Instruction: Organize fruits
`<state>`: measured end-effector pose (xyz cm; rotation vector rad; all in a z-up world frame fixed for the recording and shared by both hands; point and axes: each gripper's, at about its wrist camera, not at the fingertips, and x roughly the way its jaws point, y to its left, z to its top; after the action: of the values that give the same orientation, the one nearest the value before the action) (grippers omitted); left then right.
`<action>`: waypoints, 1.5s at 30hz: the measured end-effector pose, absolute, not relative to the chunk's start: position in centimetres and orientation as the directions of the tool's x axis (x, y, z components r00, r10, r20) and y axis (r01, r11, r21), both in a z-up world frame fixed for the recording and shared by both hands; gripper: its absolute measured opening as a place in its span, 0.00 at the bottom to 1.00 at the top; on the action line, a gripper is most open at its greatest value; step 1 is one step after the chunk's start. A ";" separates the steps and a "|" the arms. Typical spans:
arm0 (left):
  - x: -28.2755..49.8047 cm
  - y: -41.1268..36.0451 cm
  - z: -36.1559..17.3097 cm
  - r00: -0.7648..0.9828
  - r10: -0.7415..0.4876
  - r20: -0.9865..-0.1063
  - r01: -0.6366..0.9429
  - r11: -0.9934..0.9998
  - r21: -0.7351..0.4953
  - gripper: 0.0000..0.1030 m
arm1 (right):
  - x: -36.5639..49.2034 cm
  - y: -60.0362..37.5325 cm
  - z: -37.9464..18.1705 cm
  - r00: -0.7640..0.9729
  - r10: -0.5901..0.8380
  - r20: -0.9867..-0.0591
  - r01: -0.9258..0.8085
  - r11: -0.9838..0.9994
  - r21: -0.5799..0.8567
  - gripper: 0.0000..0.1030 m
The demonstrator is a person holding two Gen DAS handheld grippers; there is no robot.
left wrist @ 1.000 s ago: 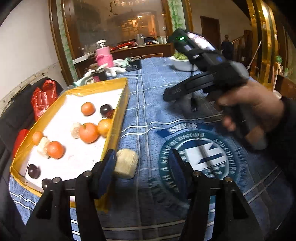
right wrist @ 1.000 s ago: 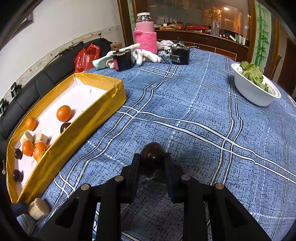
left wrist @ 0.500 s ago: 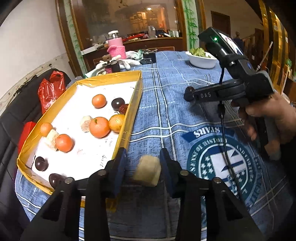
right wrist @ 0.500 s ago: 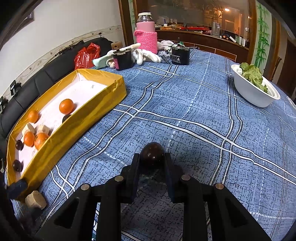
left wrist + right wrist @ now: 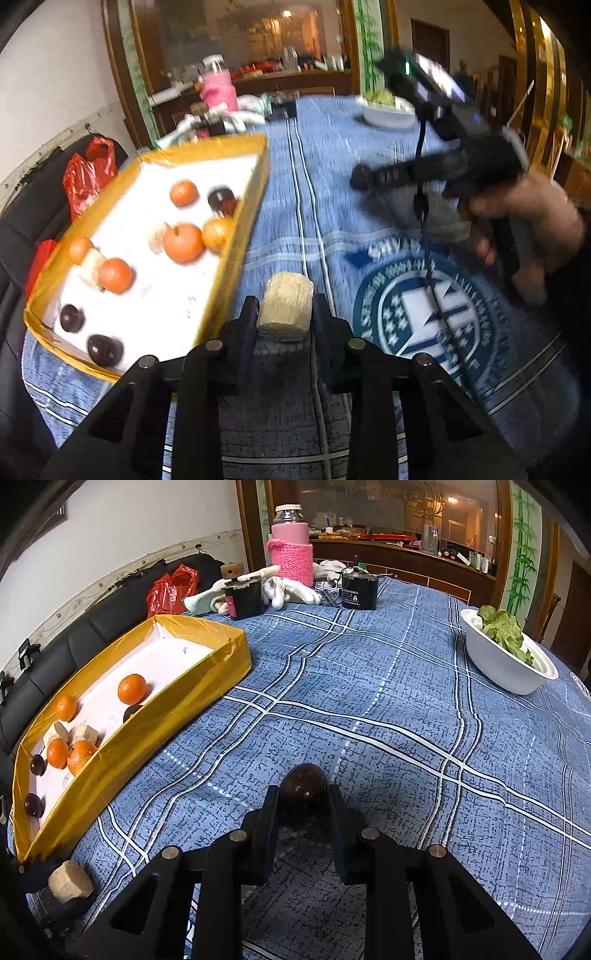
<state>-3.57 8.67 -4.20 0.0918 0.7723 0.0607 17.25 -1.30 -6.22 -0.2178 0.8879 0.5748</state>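
Left wrist view: looks along my left gripper (image 5: 284,314), tilted down, close over blue tablecloth (image 5: 280,177), yellow tray (image 5: 236,254) near left. Right wrist view: same tilt along my right gripper (image 5: 303,805), tray (image 5: 147,731) farther left. Both share tray, tablecloth, white bowl (image 5: 506,664) far right.

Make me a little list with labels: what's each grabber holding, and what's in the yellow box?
left gripper: jaws closing, tan chunk between them, pads against its sides
right gripper: shut on a dark round fruit
yellow box: on the blue cloth, beside both grippers
in the box: oranges, dark fruits, tan chunks
elsewhere: white bowl of greens, pink bottle
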 end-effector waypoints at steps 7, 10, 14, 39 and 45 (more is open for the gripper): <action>-4.7 12.3 0.9 0.794 0.182 -0.580 -0.178 0.982 0.064 0.26 | 15.0 0.4 -2.7 0.518 0.417 -0.747 -0.580 0.813 0.051 0.23; -4.5 14.9 1.3 0.770 0.267 -0.580 -0.283 0.957 0.066 0.26 | 12.7 3.2 0.3 0.511 0.480 -0.713 -0.642 0.765 0.054 0.23; -4.1 17.9 0.9 0.719 0.332 -0.610 -0.387 0.921 0.045 0.26 | 10.1 8.3 2.6 0.477 0.537 -0.696 -0.717 0.695 0.045 0.23; -4.1 21.1 1.1 0.606 0.403 -0.686 -0.504 0.861 0.061 0.83 | 5.8 10.6 3.1 0.562 0.475 -0.677 -0.657 0.753 -0.018 0.93; -4.3 20.1 1.3 0.611 0.360 -0.705 -0.493 0.870 0.018 1.00 | 4.3 8.8 4.7 0.577 0.480 -0.661 -0.663 0.748 -0.036 0.93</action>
<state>-4.30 20.14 1.28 -0.1853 0.7695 0.4954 4.27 8.84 4.72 -0.2946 0.6770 0.6802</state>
